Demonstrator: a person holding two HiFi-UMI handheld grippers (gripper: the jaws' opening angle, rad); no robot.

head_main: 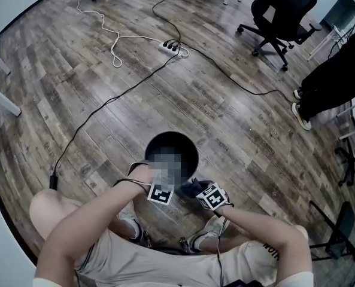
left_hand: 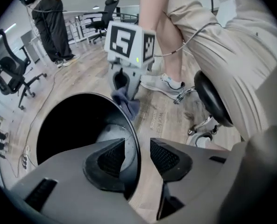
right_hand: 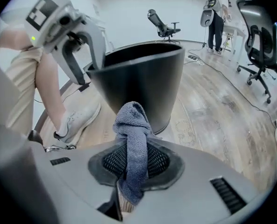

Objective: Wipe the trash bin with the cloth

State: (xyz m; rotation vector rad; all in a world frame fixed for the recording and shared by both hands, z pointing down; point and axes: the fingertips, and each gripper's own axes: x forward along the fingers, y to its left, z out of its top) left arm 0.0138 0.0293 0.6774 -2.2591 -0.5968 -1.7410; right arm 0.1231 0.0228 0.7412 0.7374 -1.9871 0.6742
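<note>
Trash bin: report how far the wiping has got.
Done: the cloth is picked up and clamped in the right tongs. In hand: it is held by the trash bin, at the outer wall near the rim, contact unclear; the left tongs stand open astride that rim, not gripping it. Left: the wiping itself; no surface shows which parts are already wiped.

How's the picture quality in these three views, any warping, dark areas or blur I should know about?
Head view: fisheye bends the floor planks, corners go black, and an added mosaic patch sits over the trash bin mouth. Left gripper view: heavy barrel warp, bin interior almost black. Right gripper view: cloth crisp enough to show its weave, corners black.
</note>
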